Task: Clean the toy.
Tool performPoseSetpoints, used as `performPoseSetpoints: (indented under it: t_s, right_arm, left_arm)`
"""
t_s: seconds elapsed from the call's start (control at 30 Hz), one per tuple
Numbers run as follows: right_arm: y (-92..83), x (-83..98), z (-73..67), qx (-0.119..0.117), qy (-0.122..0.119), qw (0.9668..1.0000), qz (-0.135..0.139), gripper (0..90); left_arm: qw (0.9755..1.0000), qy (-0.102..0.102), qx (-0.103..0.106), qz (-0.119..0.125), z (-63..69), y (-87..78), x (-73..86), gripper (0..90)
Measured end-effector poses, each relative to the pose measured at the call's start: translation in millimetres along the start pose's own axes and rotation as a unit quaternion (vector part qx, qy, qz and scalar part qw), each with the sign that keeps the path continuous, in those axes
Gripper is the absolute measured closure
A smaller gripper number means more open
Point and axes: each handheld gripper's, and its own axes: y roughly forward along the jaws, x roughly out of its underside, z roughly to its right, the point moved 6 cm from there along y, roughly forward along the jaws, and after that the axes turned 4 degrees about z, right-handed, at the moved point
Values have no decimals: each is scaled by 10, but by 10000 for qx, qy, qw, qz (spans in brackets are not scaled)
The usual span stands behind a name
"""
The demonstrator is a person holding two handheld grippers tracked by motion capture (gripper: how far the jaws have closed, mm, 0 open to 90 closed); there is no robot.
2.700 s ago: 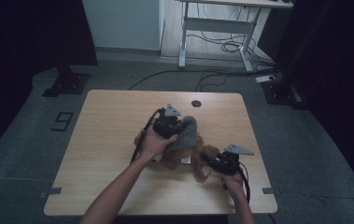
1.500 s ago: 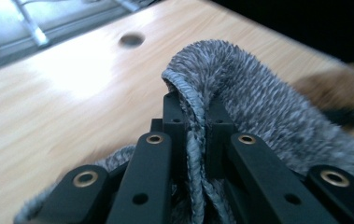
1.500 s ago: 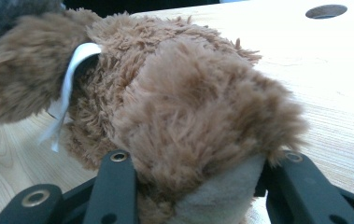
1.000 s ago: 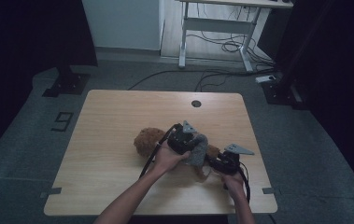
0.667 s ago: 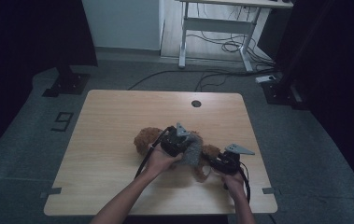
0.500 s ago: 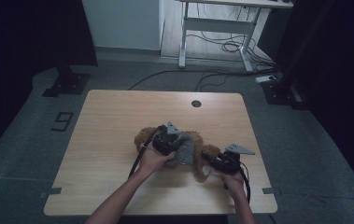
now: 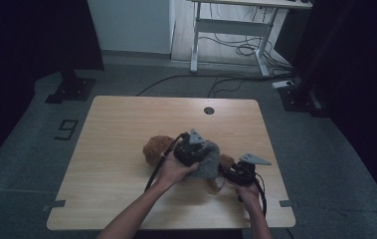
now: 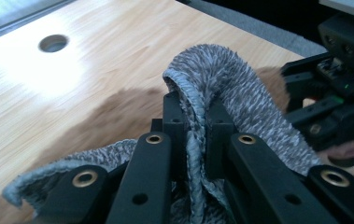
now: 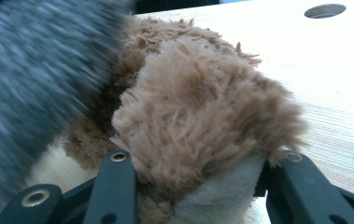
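A brown plush toy (image 7: pixel 155 148) lies on the wooden table (image 7: pixel 116 124), partly under a grey knitted cloth (image 7: pixel 209 162). My left gripper (image 7: pixel 191 149) is over the toy's middle. In the left gripper view, my left gripper (image 8: pixel 194 109) is shut on a fold of the grey cloth (image 8: pixel 244 88), which drapes over both jaws. My right gripper (image 7: pixel 232 172) sits at the toy's right end. In the right gripper view, my right gripper (image 9: pixel 202 161) is shut on a furry limb of the plush toy (image 9: pixel 198 107), with the blurred grey cloth (image 9: pixel 30 84) to the left.
A round cable hole (image 7: pixel 209 110) sits near the table's far edge. Black cables trail from both grippers toward the near edge. Beyond the table stand a white desk frame (image 7: pixel 226 30) and loose cables on the floor. Bare wood lies at the left half.
My left gripper carried the grey cloth leftward over the toy, then back to the right a little and slightly up. My right gripper has kept still on the limb.
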Motion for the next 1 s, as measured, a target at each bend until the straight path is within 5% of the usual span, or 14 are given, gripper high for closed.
performPoseSetpoints:
  t_s: [0.03,0.07,0.2,0.53,0.63,0.77,1.0]
  right_arm:
    - [0,1,0,7,-8,10000,8,594]
    - [0,1,0,7,-8,10000,8,594]
    - [0,2,11,29,-54,10000,13,593]
    - [-6,1,15,7,-12,10000,21,593]
    - [-9,6,22,21,-28,10000,10,593]
    - [-9,13,31,-18,55,10000,34,592]
    - [-7,14,16,-56,55,10000,18,591]
  left_arm:
    - [9992,236,-238,-217,18,138,21,821]
    - [9992,236,-238,-217,18,138,21,821]
    - [9996,-141,-40,-254,-87,209,143,821]
    - [9977,-341,-578,-42,-560,-298,353,818]
    - [9946,-510,-898,59,-825,-555,456,820]
    - [9926,-877,-831,115,-1023,-682,681,820]
    - [9905,-1107,-759,310,-1111,-807,819,820]
